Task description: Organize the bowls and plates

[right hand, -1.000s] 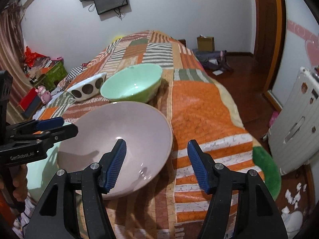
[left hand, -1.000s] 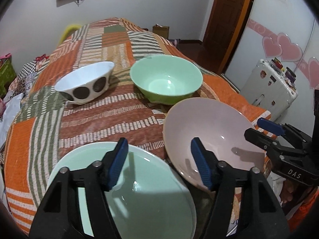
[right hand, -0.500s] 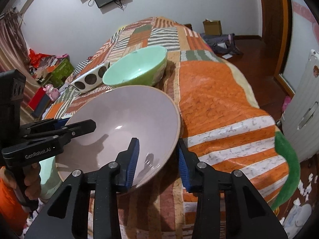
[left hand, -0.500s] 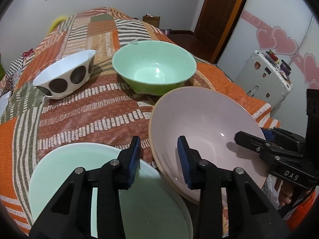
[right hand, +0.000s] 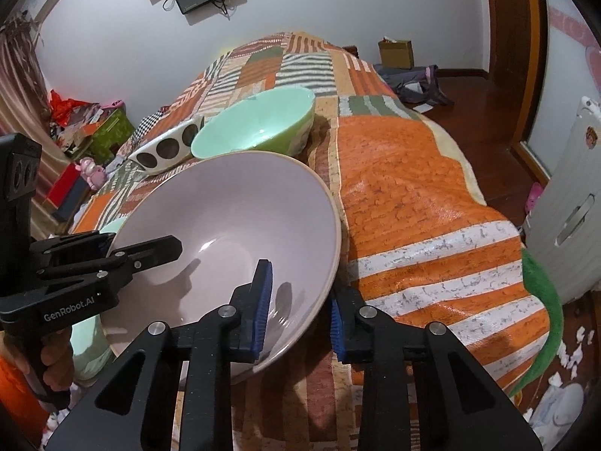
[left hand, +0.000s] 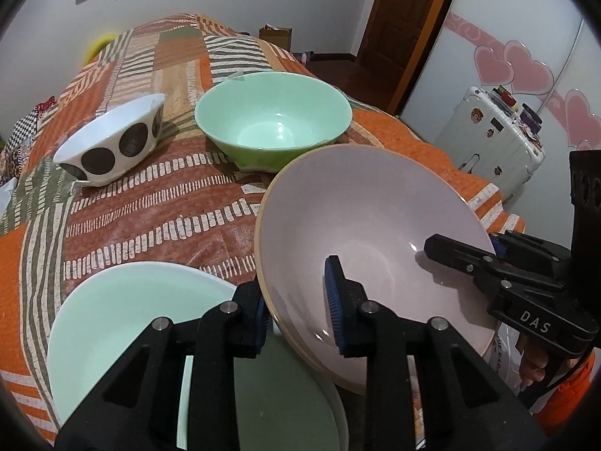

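Both the left gripper and right gripper have closed, fingers now clenching the pink bowl rim between them, ready for lifting.

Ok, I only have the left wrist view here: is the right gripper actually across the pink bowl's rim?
Observer: Yes. The right wrist view shows the right gripper straddling the near rim of the pink bowl, one pad inside and one outside.
Operator: And what's past the bed edge on that side?
Observer: White paper scraps lie on the floor there, below a green strip at the edge of the bedspread.
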`<state>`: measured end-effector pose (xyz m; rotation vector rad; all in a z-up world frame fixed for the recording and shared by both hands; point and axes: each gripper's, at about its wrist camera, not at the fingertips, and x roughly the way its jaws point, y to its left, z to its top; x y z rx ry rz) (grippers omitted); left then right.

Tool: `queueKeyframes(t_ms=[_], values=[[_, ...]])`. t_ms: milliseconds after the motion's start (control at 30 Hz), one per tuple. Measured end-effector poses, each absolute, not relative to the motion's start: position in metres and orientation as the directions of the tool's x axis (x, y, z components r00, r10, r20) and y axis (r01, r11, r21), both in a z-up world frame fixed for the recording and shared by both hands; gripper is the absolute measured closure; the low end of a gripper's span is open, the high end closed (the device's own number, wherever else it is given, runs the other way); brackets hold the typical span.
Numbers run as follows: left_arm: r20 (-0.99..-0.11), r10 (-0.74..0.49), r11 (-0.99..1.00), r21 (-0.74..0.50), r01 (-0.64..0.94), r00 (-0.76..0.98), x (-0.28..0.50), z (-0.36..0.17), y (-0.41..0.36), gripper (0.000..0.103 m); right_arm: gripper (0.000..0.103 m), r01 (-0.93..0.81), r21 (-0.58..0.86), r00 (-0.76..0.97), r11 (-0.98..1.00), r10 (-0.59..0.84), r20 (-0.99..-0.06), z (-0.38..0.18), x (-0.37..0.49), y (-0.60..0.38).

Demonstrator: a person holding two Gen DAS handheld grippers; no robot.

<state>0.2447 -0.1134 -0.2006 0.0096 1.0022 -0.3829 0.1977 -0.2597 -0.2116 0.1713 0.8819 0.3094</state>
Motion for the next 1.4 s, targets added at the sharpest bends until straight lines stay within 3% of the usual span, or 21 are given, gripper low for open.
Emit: queueKeyframes(t_ms=[600,1400], values=[[-0.748,-0.346,0.933,-0.209,0.294,0.566,0.210,-0.151,-0.084,0.076,0.085,-0.231,0.232,0.678,0.945,0.328,-0.658,-0.164,0.182,-0.239],[-0.666,-0.200,0.978,-0.182,0.104,0.719,0.127,-0.105,0.038,0.076,0.085,-0.464,0.197,0.633,0.864,0.479,-0.608,-0.137,0.163,-0.126]])
